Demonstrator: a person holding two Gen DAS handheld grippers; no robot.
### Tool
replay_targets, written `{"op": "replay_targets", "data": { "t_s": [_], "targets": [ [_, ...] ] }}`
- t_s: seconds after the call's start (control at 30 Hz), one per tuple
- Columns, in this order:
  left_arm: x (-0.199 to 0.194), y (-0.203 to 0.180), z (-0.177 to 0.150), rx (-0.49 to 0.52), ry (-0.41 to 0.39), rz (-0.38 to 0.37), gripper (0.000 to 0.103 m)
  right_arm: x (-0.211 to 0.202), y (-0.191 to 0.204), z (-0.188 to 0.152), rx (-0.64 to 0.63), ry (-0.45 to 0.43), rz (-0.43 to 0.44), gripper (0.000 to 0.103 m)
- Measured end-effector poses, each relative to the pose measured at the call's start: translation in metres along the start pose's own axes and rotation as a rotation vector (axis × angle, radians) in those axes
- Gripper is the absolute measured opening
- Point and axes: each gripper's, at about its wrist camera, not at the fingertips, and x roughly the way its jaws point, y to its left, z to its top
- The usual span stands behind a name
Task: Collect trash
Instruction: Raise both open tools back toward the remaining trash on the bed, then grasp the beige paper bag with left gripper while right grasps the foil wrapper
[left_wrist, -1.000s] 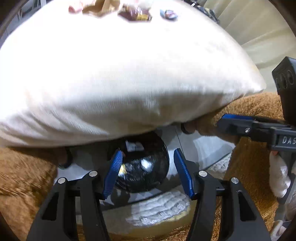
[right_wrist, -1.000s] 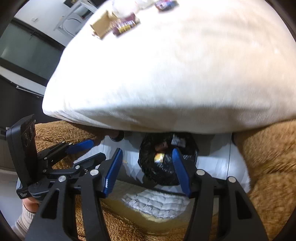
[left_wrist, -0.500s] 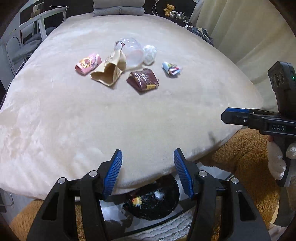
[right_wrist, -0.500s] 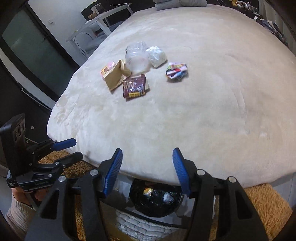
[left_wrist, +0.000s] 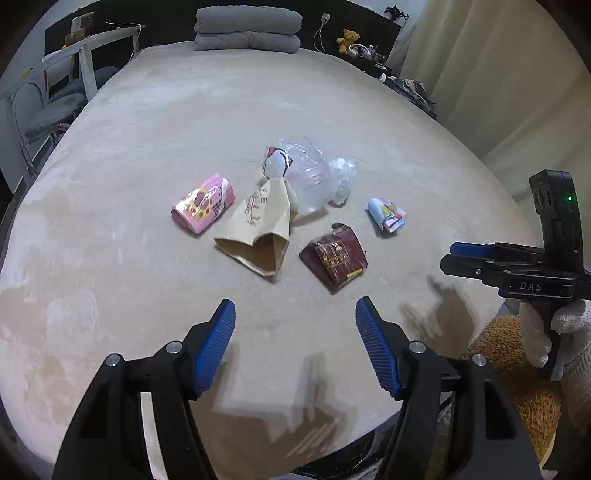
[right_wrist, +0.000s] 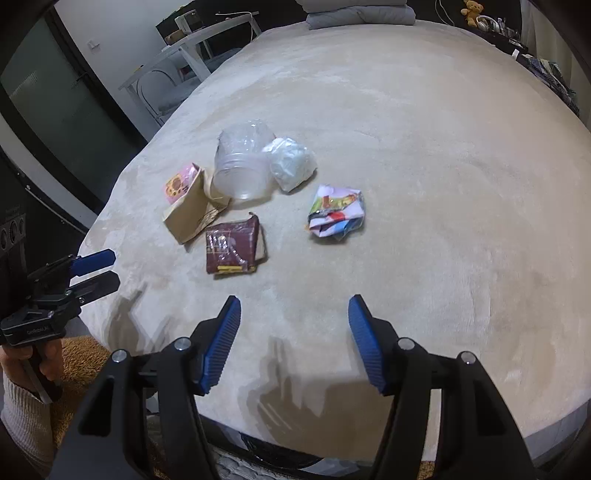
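Since a second ago, when both wrist views looked low past the bed edge at the black-lined bin below, both tools have come up and now look across the bed (left_wrist: 147, 122) top. Left gripper (left_wrist: 295, 347): fingers spread, holding nothing. Right gripper (right_wrist: 293, 341): likewise spread and empty.

Trash lies ahead of both tools, in one loose cluster:
- brown wrapper (left_wrist: 334, 260), nearest, just ahead-right of the left gripper
- tan paper bag (left_wrist: 258, 229), ahead, touching the clear plastic cup (left_wrist: 306, 177)
- pink packet (left_wrist: 203, 203), ahead-left
- white crumpled plastic (left_wrist: 343, 179), beside the cup
- colourful wrapper (right_wrist: 336, 212), straight ahead of the right gripper, apart from the rest

Judgement: no item here collected yet; a pick comes next.
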Motion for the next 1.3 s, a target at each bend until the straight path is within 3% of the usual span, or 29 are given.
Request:
{"op": "replay_targets", "data": {
  "t_s": [0.1, 0.43, 0.57, 0.9, 1.3],
  "targets": [
    [0.010, 0.006, 0.015, 0.020, 0.004, -0.018, 0.072, 0.010, -0.007, 0.013, 0.003, 0.004, -0.010, 0.065],
    [0.051, 0.031, 0.046, 0.073, 0.061, -0.078, 0.073, 0.040, -0.017, 0.045, -0.034, 0.034, -0.039, 0.065],
    [0.064, 0.039, 0.053, 0.088, 0.084, -0.067, 0.073, 0.049, -0.020, 0.053, -0.041, 0.051, -0.041, 0.065],
    [0.092, 0.051, 0.063, 0.076, 0.143, -0.131, 0.073, 0.067, -0.023, 0.063, -0.058, 0.081, -0.049, 0.066],
    [0.107, 0.050, 0.066, 0.096, 0.184, -0.133, 0.072, 0.079, -0.015, 0.065, -0.111, 0.096, -0.067, 0.066]
  ]
}}
